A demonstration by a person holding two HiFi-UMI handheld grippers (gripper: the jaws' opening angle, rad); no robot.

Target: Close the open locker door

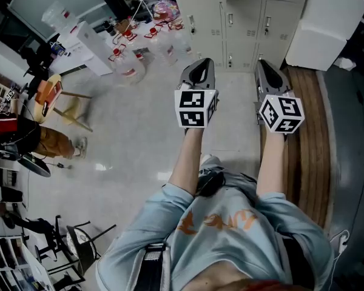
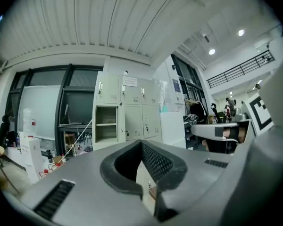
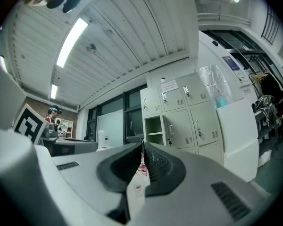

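Light-blue sweatshirt with an orange print fills the bottom of the head view, with two bare forearms reaching forward from it. Left gripper and right gripper are held side by side above the pale floor, both aimed at the bank of beige metal lockers.

Head view: only shut lower doors of the bank show; the top edge cuts off the rest. Clear bottles with red caps stand on the floor to the left, and a white boxy cabinet sits right of the bank.

Left gripper view: jaws are closed tip to tip, with nothing between them. Beyond the left gripper, the open locker compartment shows in the leftmost column, shelf inside, a shut door above it. Its door leaf cannot be made out.

Right gripper view: the right gripper likewise has its tips together and is empty. The same open locker compartment sits left of shut doors, well apart from the gripper.
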